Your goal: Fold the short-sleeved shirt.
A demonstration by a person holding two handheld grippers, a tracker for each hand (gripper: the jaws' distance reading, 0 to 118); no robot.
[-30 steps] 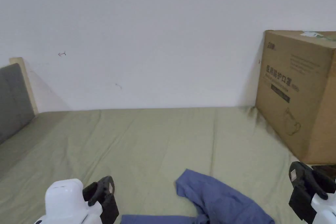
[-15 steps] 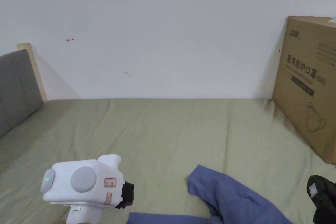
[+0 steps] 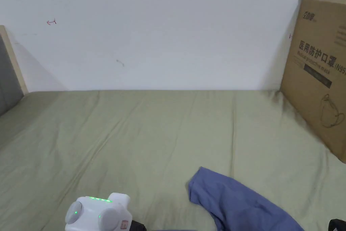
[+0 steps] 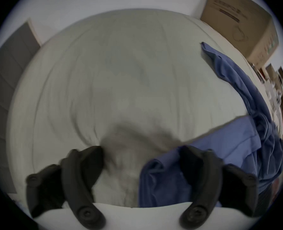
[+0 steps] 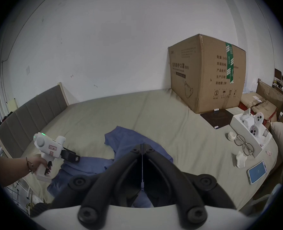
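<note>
A blue short-sleeved shirt lies crumpled on the olive sheet, one end pointing toward the wall. My left gripper is open just above the sheet, its jaws wide apart. A corner of the shirt lies between them, nearer the right jaw. In the right gripper view, a hand holds the left gripper over the shirt's left edge. My right gripper is shut above the shirt's middle, and I see nothing pinched at its tips. The left gripper's white body shows at the head view's bottom.
A big cardboard box stands on the bed at the right, against the wall. A grey headboard runs along the left. Near the right edge lie a dark mat, a white box of devices, glasses and a phone.
The left gripper turned from jaws-up to pointing right, then sank low toward the shirt's edge. The right gripper dropped to the bottom right corner. The head camera also shifted.
</note>
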